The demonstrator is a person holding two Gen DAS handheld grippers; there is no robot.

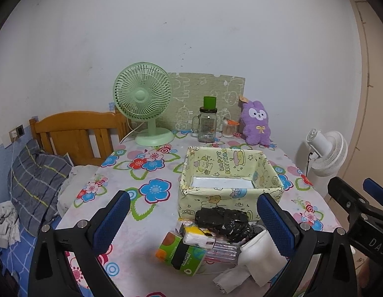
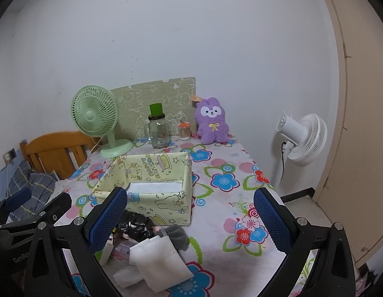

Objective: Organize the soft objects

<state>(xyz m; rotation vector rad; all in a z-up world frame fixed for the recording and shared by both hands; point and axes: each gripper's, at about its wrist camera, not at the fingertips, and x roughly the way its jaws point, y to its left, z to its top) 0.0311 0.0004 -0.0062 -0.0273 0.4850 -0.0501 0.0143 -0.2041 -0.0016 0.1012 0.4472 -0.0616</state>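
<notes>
Crosswise, black bundle [image 1: 222, 220] against yellow fabric box [image 1: 231, 198] front wall.

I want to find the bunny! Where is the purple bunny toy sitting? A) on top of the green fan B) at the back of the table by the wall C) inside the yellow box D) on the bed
B: the purple bunny toy sits upright at the far edge of the table, next to a small jar, well behind the yellow box.
</notes>
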